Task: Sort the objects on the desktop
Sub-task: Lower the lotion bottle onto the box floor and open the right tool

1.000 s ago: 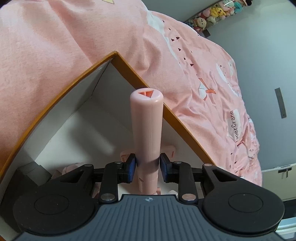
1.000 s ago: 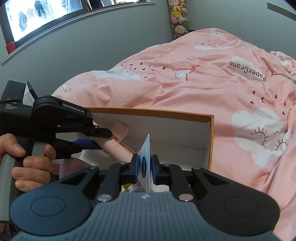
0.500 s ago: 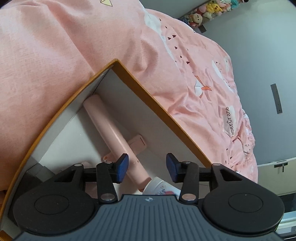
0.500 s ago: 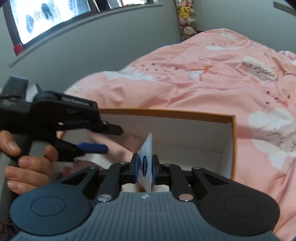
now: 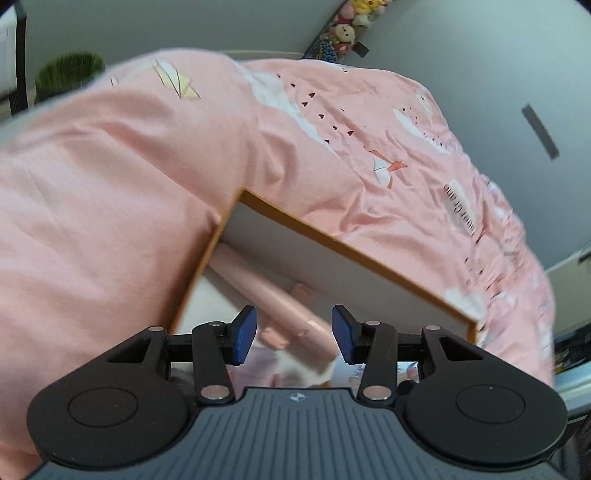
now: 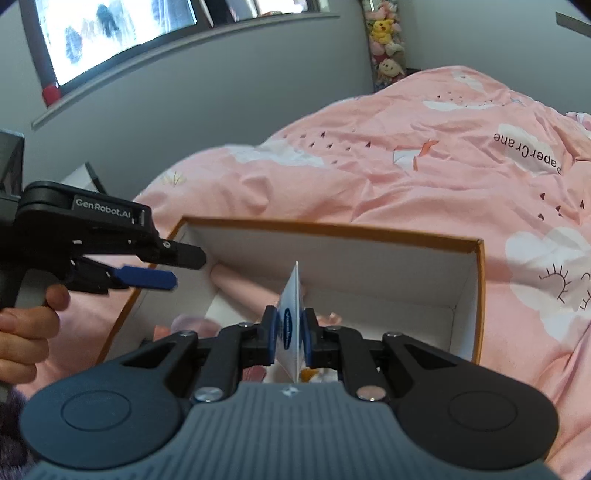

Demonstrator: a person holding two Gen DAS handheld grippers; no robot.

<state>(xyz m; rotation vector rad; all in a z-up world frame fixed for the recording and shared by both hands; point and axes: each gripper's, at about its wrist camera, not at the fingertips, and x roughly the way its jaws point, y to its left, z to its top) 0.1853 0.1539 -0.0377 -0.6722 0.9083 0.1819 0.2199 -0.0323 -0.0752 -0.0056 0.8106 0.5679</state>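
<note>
An orange-rimmed white box [image 5: 332, 240] [image 6: 332, 229] sits on the bed. A pink cylinder [image 5: 266, 291] [image 6: 243, 282] lies slanted inside it against the far wall. My left gripper [image 5: 293, 325] [image 6: 184, 269] hangs open above the box's left corner, with nothing between its blue pads and clear of the cylinder. My right gripper [image 6: 289, 325] is shut on a thin white packet with a blue label [image 6: 291, 295], held upright over the near part of the box. A person's hand [image 6: 22, 332] grips the left handle.
A pink patterned duvet [image 5: 110, 184] [image 6: 443, 166] surrounds the box on all sides. Blurred small items [image 5: 295, 369] lie on the box floor near me. Plush toys [image 6: 384, 44] stand in the room's corner below a window [image 6: 110, 29].
The left gripper let go of the pink cylinder, which now lies in the box. It then rose and rolled away from it. The right gripper kept its hold on the packet and hardly moved.
</note>
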